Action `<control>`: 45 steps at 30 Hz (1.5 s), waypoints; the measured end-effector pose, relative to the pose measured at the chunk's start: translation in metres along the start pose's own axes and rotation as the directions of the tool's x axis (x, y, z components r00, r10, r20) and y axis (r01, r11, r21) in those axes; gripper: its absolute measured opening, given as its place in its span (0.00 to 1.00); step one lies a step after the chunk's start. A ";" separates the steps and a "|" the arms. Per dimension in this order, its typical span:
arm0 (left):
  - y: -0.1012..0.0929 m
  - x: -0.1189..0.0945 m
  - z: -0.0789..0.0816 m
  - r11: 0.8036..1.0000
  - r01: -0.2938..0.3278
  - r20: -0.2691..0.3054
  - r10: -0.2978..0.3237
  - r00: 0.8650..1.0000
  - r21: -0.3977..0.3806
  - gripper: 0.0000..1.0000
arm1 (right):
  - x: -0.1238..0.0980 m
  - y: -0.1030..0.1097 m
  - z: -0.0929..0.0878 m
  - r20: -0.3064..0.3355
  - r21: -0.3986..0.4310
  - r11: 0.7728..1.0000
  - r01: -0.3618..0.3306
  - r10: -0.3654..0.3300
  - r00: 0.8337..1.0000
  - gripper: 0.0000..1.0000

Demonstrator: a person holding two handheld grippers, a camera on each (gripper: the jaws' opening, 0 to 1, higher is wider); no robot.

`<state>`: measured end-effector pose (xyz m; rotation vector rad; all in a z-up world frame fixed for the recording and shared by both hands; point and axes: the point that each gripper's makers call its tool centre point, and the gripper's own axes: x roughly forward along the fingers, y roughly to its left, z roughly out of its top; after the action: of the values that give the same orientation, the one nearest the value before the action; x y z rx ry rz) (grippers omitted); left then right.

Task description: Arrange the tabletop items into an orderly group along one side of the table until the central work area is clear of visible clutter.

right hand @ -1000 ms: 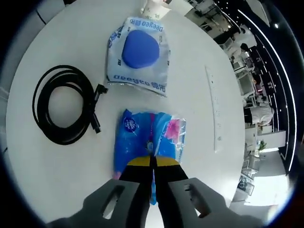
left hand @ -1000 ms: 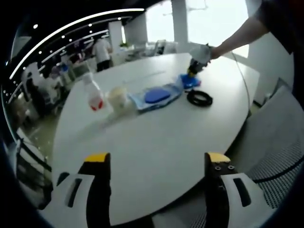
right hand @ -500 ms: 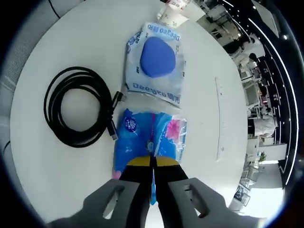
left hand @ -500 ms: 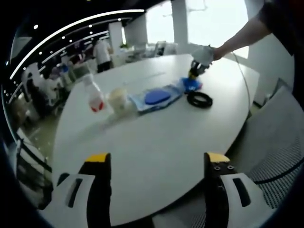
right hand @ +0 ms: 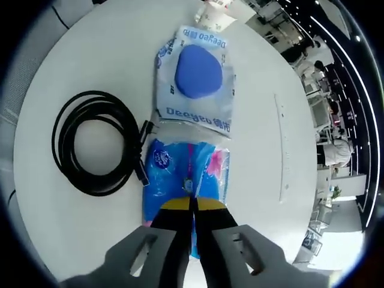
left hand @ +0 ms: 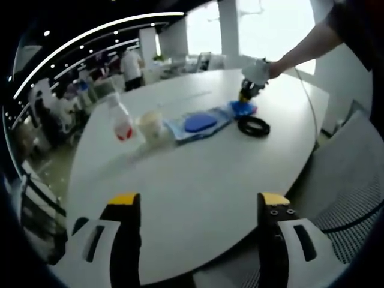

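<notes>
Our right gripper (right hand: 192,204) pinches the blue packet (right hand: 185,180); next we nudge it toward twelve o'clock, left gripper (left hand: 198,204) open.

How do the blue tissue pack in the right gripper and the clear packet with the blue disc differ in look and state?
The blue tissue pack is opaque, printed in blue and pink, while the clear packet is see-through with blue lettering and a blue disc inside. The right gripper is shut on the tissue pack's near edge; the clear packet lies free, ungripped. The tissue pack looks smaller than the clear packet. Both lie flat on the white table, end to end.
</notes>
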<state>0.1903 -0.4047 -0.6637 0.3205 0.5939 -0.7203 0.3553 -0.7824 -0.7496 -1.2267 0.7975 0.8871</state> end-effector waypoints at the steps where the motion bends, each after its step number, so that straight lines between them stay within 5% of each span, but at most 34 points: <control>1: 0.000 0.000 0.000 1.000 0.000 0.001 0.000 1.000 -0.001 0.76 | 0.000 0.000 0.000 0.000 0.001 1.000 0.000 0.000 1.000 0.00; 9: -0.001 0.001 0.000 1.000 0.004 -0.003 -0.004 1.000 -0.003 0.75 | 0.002 -0.002 -0.002 -0.001 0.025 1.000 0.006 -0.006 1.000 0.00; 26: -0.005 0.001 0.001 1.000 0.017 -0.001 -0.017 1.000 0.016 0.75 | -0.021 -0.012 0.007 0.020 0.159 0.983 0.094 -0.098 0.995 0.17; 35: -0.007 0.001 0.000 0.999 0.029 -0.014 -0.028 1.000 0.036 0.75 | -0.040 -0.003 0.023 0.051 0.252 0.961 0.117 -0.134 0.990 0.22; 45: -0.007 0.001 0.002 0.999 0.029 0.001 -0.029 1.000 0.038 0.75 | -0.048 0.020 0.041 0.102 0.220 0.973 0.072 -0.096 0.990 0.24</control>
<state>0.1870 -0.4112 -0.6628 0.3471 0.5846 -0.7605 0.3174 -0.7459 -0.7092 -1.0036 0.7265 0.7717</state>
